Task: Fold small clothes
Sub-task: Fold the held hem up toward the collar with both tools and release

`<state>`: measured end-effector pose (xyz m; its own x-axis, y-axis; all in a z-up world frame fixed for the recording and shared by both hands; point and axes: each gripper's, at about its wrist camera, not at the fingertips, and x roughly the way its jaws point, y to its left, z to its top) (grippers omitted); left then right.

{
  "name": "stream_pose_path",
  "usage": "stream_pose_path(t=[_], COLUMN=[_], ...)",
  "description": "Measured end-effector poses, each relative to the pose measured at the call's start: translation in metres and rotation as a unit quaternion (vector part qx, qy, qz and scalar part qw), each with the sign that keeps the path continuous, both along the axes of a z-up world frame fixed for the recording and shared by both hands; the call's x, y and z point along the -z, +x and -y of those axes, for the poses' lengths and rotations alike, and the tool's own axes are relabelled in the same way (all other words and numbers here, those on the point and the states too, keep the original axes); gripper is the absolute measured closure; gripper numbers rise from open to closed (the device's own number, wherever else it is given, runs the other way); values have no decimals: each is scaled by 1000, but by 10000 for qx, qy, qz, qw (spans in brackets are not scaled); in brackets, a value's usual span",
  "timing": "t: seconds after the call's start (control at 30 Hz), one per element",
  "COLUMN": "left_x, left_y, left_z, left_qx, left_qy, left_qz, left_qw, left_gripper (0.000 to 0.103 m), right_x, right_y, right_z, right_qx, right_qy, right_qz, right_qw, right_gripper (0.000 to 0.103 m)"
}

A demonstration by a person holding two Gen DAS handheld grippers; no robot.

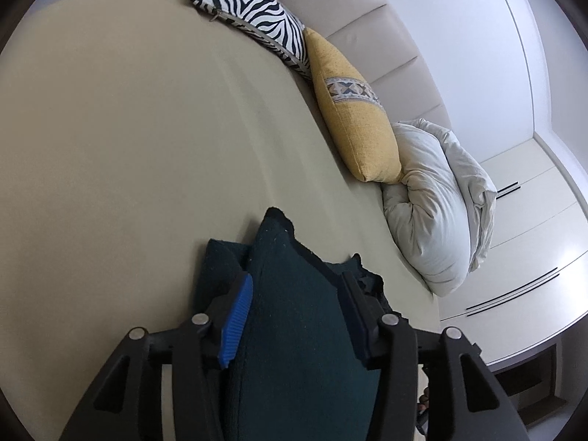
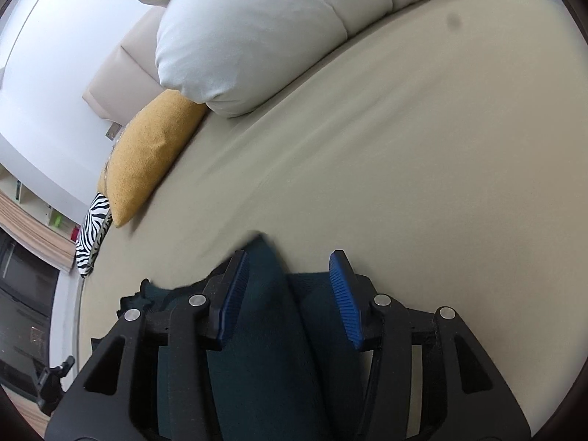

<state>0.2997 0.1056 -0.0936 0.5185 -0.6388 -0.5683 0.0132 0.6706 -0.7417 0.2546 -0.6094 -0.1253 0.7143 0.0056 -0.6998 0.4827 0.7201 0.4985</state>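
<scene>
Left wrist view. Bed [image 1: 128, 147]: beige sheet, bearing all. Dark green garment [image 1: 294, 312]: lies folded at the near edge, between both sets of jaws. Left gripper [image 1: 297, 316]: apart, pads straddling a raised fold. Right gripper [image 2: 290, 290]: apart, cloth between, not pinched. Step, likely: fold laid, release (next: withdraw cleanly, smooth). Hidden: garment's near half and type.
</scene>
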Motion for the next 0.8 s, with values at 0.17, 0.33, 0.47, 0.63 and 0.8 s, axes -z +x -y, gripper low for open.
stream_pose_path(t=[0.17,0.33,0.47,0.63,0.8], left_x=[-15,-17,4,23,10], left_y=[-27,-48,-51,-60,-76], left_z=[14,45,60,30,16], left_qx=[196,593,719,655,487], left_qy=[369,952,1707,1383,1573], left_qz=[334,540,548,516,487], left_qw=[9986,9922,9812,9869,9852], left_gripper=[48,45,45,60,58], right_x=[-25,-33,-9,25,18], right_y=[-20,-24,-14,-25,-66], right_z=[-21,-79,-111,-76,-40], right_qx=[-90,-1132,-1655,-1316,-562], right_qy=[-433,-690,-669,-314,-220], right_qz=[128,152,-98,-81,39], right_qw=[9989,9911,9839,9908,9982], right_gripper=[58,58,58,73,69])
